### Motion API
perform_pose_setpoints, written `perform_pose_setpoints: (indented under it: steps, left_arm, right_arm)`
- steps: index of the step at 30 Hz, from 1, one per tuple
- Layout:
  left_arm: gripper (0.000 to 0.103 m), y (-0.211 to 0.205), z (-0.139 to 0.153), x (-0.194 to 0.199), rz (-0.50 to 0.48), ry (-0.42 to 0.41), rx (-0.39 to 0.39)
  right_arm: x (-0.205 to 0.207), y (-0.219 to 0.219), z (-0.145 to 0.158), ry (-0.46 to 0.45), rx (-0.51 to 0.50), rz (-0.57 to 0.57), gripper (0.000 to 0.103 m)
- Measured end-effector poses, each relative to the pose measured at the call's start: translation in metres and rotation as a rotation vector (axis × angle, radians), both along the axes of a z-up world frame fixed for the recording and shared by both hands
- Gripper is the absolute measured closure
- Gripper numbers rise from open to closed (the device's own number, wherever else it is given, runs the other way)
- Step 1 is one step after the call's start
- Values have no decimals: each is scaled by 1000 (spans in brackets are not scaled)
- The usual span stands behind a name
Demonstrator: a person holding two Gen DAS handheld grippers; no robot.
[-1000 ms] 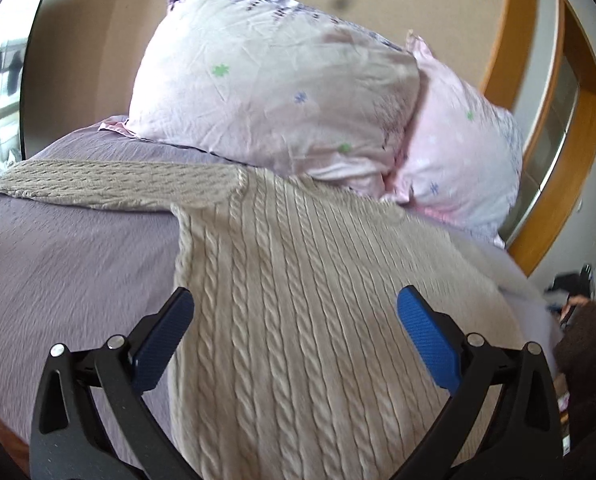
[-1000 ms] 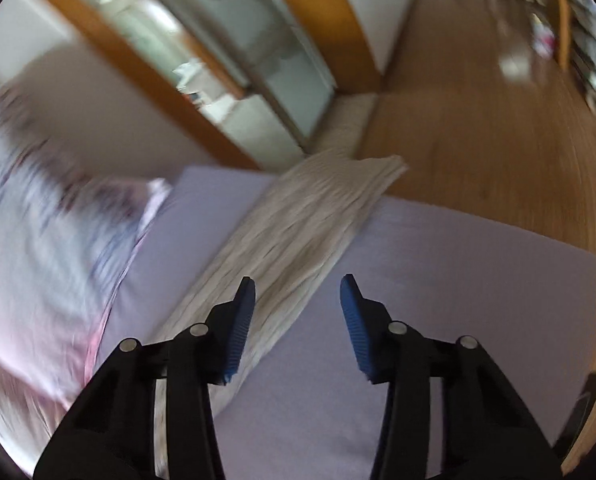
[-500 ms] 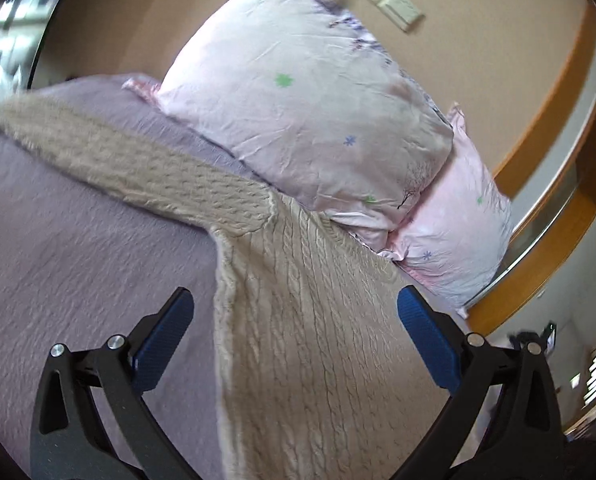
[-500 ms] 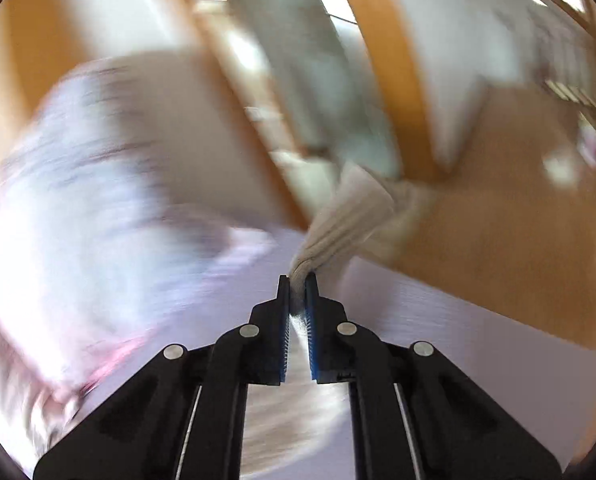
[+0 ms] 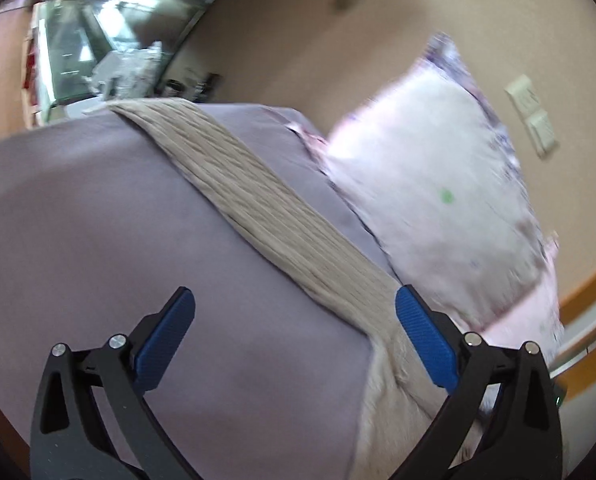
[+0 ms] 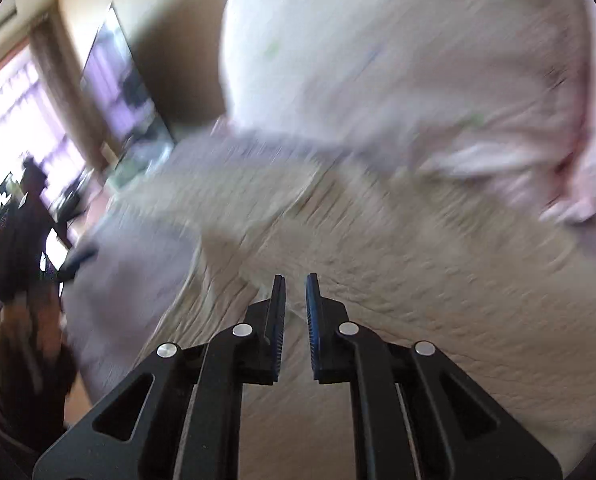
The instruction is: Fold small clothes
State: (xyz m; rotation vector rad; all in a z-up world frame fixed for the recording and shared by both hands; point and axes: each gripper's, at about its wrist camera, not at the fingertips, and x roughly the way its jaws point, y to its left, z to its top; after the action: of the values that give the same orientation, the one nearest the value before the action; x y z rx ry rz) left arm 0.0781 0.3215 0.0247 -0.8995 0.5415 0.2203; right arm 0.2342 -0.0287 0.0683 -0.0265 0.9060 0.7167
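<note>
A beige cable-knit sweater lies on the purple bedspread [image 5: 97, 220]. In the left wrist view its left sleeve [image 5: 257, 200] stretches flat toward the bed's far corner. My left gripper [image 5: 293, 320] is open and empty, above the bedspread beside the sleeve's shoulder end. In the blurred right wrist view the sweater body [image 6: 438, 280] fills the lower frame. My right gripper [image 6: 295, 304] is nearly shut on a fold of the other sleeve [image 6: 257, 280], carried over the sweater body.
Two pale pink pillows [image 5: 438, 184] lean against the beige wall behind the sweater; they also fill the top of the right wrist view [image 6: 398, 60]. A window [image 6: 13, 112] and dark furniture [image 6: 21, 248] stand beyond the bed's left edge.
My right gripper closed on the right sleeve and swung it in over the sweater body. My left gripper stayed open and turned left toward the other sleeve.
</note>
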Motion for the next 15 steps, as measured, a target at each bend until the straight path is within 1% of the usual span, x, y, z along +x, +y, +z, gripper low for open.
perform_pose_setpoints:
  steps: [1, 3, 4, 5, 6, 8, 10, 14, 15]
  left_arm:
    - [7, 8, -1, 2, 11, 10, -7]
    - [10, 26, -4, 11, 33, 38, -33]
    - [12, 36, -6, 17, 46, 57, -52]
    - [16, 46, -10, 22, 64, 77, -67]
    - [20, 53, -12, 26, 80, 97, -82]
    - [25, 64, -17, 32, 118, 125, -103]
    - [29, 76, -17, 36, 151, 139, -112]
    - [36, 99, -18, 47, 213, 158, -157]
    - [40, 105, -19, 49, 229, 163, -168]
  right_arm:
    - [-1, -9, 5, -19, 17, -20, 80]
    - [-9, -35, 19, -67, 55, -80, 38]
    - [-13, -52, 27, -100, 83, -117, 32]
    - [-16, -66, 34, -123, 98, -140, 30]
    - [-25, -75, 39, -135, 101, -155, 30]
    - [-33, -95, 43, -150, 104, -197, 29]
    - [-39, -114, 43, -147, 112, -227, 28]
    - [-45, -137, 39, -144, 125, -257, 28]
    - [-50, -141, 42, -146, 133, -262, 28]
